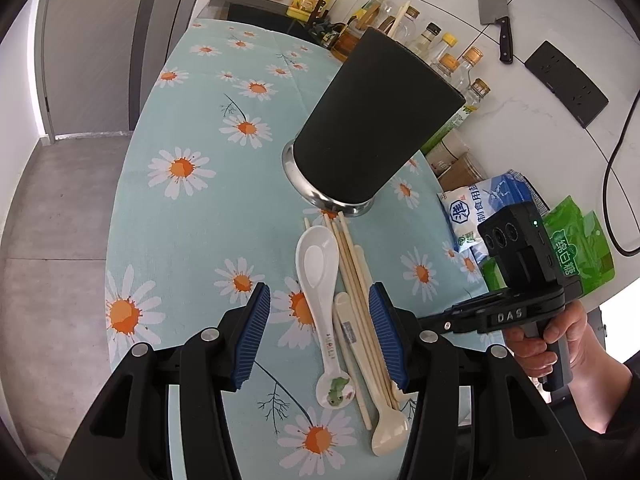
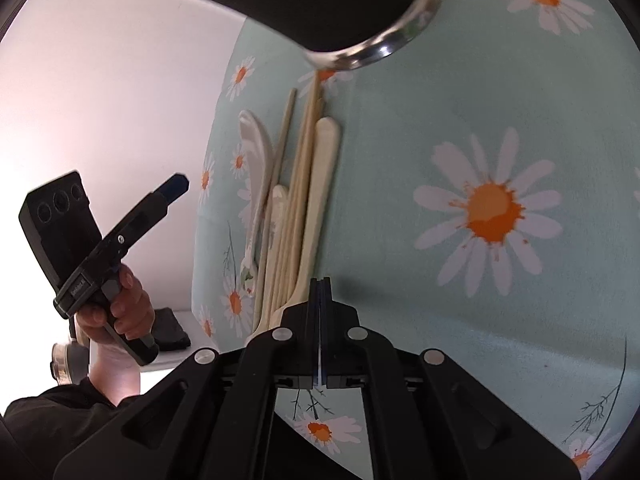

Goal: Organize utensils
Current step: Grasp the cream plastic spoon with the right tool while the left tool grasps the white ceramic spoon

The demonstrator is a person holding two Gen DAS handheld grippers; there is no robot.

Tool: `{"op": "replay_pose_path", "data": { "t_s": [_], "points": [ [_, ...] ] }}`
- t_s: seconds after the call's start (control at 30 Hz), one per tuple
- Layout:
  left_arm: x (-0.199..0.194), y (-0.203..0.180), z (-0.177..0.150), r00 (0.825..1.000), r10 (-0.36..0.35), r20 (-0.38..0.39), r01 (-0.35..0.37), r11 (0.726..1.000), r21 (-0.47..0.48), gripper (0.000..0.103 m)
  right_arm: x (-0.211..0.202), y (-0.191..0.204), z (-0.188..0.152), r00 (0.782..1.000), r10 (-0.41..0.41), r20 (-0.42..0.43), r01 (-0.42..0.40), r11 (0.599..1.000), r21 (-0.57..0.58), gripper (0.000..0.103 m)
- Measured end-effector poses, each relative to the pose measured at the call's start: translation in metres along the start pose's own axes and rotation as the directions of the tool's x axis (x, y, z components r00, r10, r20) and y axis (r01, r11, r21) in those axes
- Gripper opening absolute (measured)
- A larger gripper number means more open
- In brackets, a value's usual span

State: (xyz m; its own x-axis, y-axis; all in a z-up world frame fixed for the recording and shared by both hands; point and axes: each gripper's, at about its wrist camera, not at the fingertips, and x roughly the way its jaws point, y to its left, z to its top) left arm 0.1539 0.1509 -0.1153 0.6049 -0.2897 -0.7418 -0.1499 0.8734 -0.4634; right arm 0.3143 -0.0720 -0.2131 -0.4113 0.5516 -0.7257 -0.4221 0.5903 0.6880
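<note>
On the daisy tablecloth (image 1: 192, 216) lies a bundle of utensils: a white ceramic spoon (image 1: 320, 276) with a frog print, several wooden chopsticks (image 1: 352, 264), a small cream spoon (image 1: 344, 312) and a long cream spoon (image 1: 390, 432). Behind them stands a black utensil holder (image 1: 376, 120) with a steel rim. My left gripper (image 1: 319, 292) hovers open above the bundle, its fingers to either side. My right gripper (image 2: 321, 292) is shut, pads together, beside the long cream spoon (image 2: 324, 168) and the chopsticks (image 2: 304, 160); nothing shows between the pads.
Oil and sauce bottles (image 1: 452, 52), a salt bag (image 1: 476, 208) and a green packet (image 1: 580, 248) crowd the counter to the right. A cleaver (image 1: 494, 4), a socket strip (image 1: 566, 80) and a cable (image 1: 616, 168) are on the wall. The table edge drops off at the left.
</note>
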Motion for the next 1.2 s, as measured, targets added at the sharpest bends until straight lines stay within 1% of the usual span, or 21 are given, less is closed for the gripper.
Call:
{"op": "replay_pose_path", "data": {
  "t_s": [0.03, 0.07, 0.1, 0.17, 0.23, 0.33, 0.43, 0.53, 0.6, 0.63, 0.73, 0.77, 0.8, 0.9, 0.93, 0.97, 1.0, 1.07, 1.13, 1.17, 1.2],
  "points": [
    [0.000, 0.000, 0.000, 1.000, 0.000, -0.001, 0.000, 1.000, 0.001, 0.050, -0.002, -0.003, 0.000, 1.000, 0.026, -0.002, -0.026, 0.999, 0.018, 0.022],
    [0.000, 0.000, 0.000, 1.000, 0.001, -0.001, -0.001, 1.000, 0.001, 0.050, -0.004, -0.006, -0.001, 0.999, 0.050, -0.005, -0.050, 0.998, 0.037, 0.030],
    [0.000, 0.000, 0.000, 1.000, 0.002, -0.004, -0.002, 1.000, 0.002, 0.050, -0.006, -0.005, -0.001, 0.999, 0.045, -0.004, -0.045, 0.998, 0.041, 0.031],
    [0.001, -0.001, 0.001, 1.000, 0.005, -0.007, -0.005, 1.000, 0.005, 0.050, -0.008, 0.004, -0.001, 1.000, -0.024, 0.001, 0.024, 1.000, 0.007, 0.031],
    [0.002, -0.001, 0.001, 1.000, 0.003, -0.010, -0.003, 1.000, 0.005, 0.050, -0.006, 0.016, 0.000, 0.997, -0.073, -0.011, 0.073, 0.997, 0.002, 0.031],
    [0.002, 0.000, 0.002, 1.000, -0.005, -0.007, 0.005, 1.000, 0.007, 0.050, -0.001, 0.035, 0.002, 0.993, -0.120, -0.023, 0.119, 0.993, -0.021, 0.031],
    [0.001, 0.002, 0.000, 1.000, -0.013, -0.005, 0.013, 1.000, -0.004, 0.050, 0.007, 0.049, 0.004, 0.976, -0.215, -0.046, 0.214, 0.977, -0.011, 0.031],
    [0.000, 0.006, -0.003, 1.000, -0.027, -0.010, 0.026, 0.999, -0.019, 0.050, 0.017, 0.056, 0.006, 0.962, -0.266, -0.064, 0.267, 0.964, 0.000, 0.030],
    [0.000, 0.008, -0.005, 0.999, -0.034, -0.012, 0.034, 0.999, -0.025, 0.050, 0.026, 0.062, 0.009, 0.946, -0.315, -0.079, 0.317, 0.948, 0.013, 0.024],
    [-0.001, 0.009, -0.006, 0.999, -0.038, -0.012, 0.038, 0.999, -0.028, 0.050, 0.024, 0.061, 0.011, 0.940, -0.331, -0.086, 0.334, 0.942, 0.021, 0.023],
    [-0.003, 0.015, -0.009, 0.999, -0.050, -0.007, 0.050, 0.998, -0.049, 0.050, 0.035, 0.071, 0.011, 0.908, -0.408, -0.095, 0.411, 0.911, 0.013, 0.022],
    [-0.003, 0.017, -0.009, 0.999, -0.052, -0.005, 0.052, 0.997, -0.057, 0.050, 0.038, 0.076, 0.012, 0.892, -0.441, -0.098, 0.444, 0.896, 0.016, 0.022],
    [-0.004, 0.020, -0.010, 0.999, -0.054, -0.002, 0.054, 0.996, -0.069, 0.050, 0.042, 0.079, 0.012, 0.881, -0.463, -0.100, 0.466, 0.885, 0.013, 0.020],
    [-0.005, 0.026, -0.012, 0.997, -0.071, 0.005, 0.071, 0.993, -0.093, 0.050, 0.057, 0.095, 0.016, 0.831, -0.545, -0.114, 0.548, 0.836, -0.003, 0.020],
    [-0.005, 0.027, -0.013, 0.997, -0.073, 0.006, 0.073, 0.993, -0.096, 0.050, 0.061, 0.099, 0.016, 0.818, -0.564, -0.117, 0.566, 0.824, -0.010, 0.020],
    [-0.005, 0.028, -0.014, 0.997, -0.077, 0.005, 0.077, 0.992, -0.102, 0.050, 0.067, 0.105, 0.018, 0.800, -0.588, -0.119, 0.591, 0.807, -0.017, 0.020],
    [-0.004, 0.030, -0.015, 0.997, -0.078, 0.003, 0.078, 0.991, -0.107, 0.050, 0.069, 0.108, 0.019, 0.788, -0.604, -0.119, 0.607, 0.795, -0.014, 0.020],
    [-0.003, 0.032, -0.016, 0.997, -0.074, -0.003, 0.073, 0.991, -0.116, 0.050, 0.080, 0.118, 0.018, 0.756, -0.645, -0.111, 0.646, 0.763, -0.029, 0.020],
    [-0.001, 0.033, -0.016, 0.997, -0.078, -0.001, 0.078, 0.990, -0.121, 0.050, 0.084, 0.124, 0.018, 0.723, -0.684, -0.097, 0.684, 0.728, -0.042, 0.016],
    [0.000, 0.033, -0.015, 0.997, -0.076, -0.001, 0.075, 0.990, -0.122, 0.050, 0.088, 0.127, 0.018, 0.713, -0.695, -0.092, 0.694, 0.718, -0.042, 0.010],
    [0.001, 0.033, -0.015, 0.997, -0.074, -0.001, 0.073, 0.990, -0.123, 0.050, 0.089, 0.129, 0.017, 0.706, -0.703, -0.087, 0.702, 0.711, -0.041, 0.009]
  ]
}}
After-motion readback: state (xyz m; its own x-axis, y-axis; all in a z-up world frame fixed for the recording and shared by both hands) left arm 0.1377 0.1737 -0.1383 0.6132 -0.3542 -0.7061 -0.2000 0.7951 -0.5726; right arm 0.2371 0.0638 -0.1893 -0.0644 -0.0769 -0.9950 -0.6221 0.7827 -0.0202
